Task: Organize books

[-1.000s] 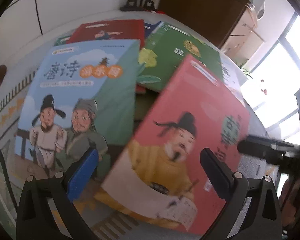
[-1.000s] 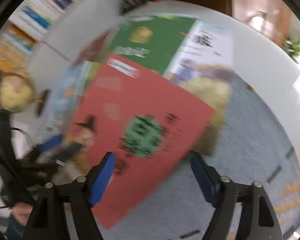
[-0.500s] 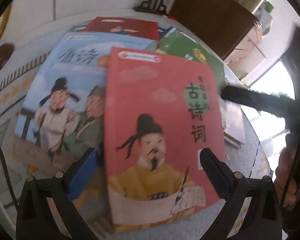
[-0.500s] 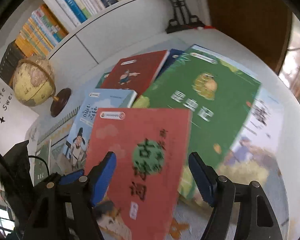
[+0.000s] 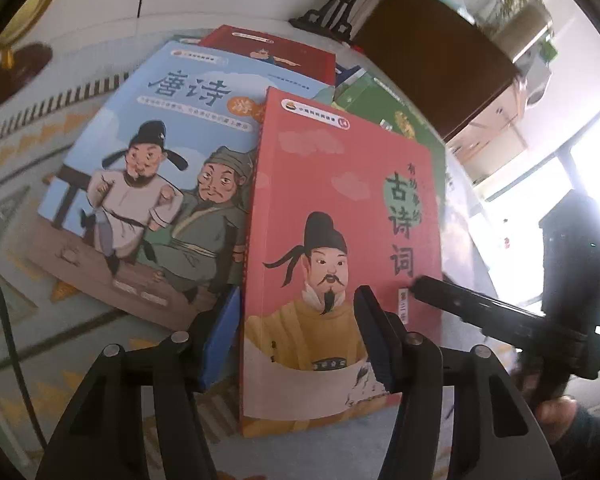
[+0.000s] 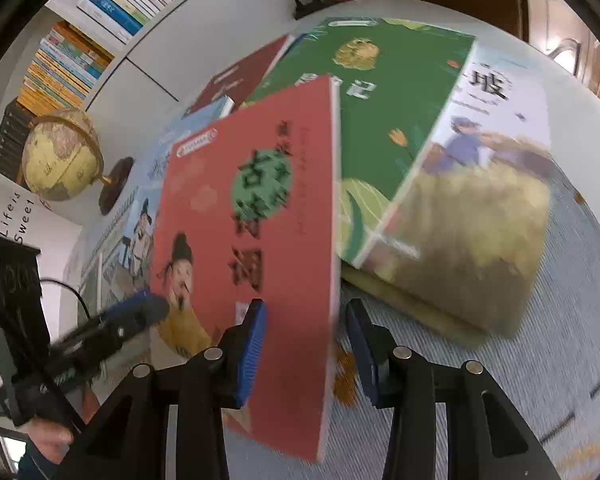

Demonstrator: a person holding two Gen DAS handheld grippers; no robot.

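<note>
Roughly centred between my two hands is the red book (image 5: 339, 240), lying cover-up on the counter (image 5: 60, 340) with its long axis running away from me. Far left: a globe (image 6: 60, 154) and a shelf of books (image 6: 80, 52), not my concern. Next, the blue book (image 5: 152, 184) sits flat, its right edge tucked under the red one. My left gripper (image 5: 296, 340) straddles the red book's near left corner, one of its fingers outside the spine edge, the other over the cover; the jaws have just been closing, but they stand apart and I cannot see either pad pressing, so I call it not yet a grip. My right gripper (image 6: 305, 352) brackets the same book's near right edge, jaws likewise just closing, a gap showing on the outer side; no clamp there either. Right of that, the green book (image 6: 379, 92) with a pale book (image 6: 479, 184) overlapping it. Judgement: both hands are equally near; the lift turns on pinching the near short end, spine to my left.
</note>
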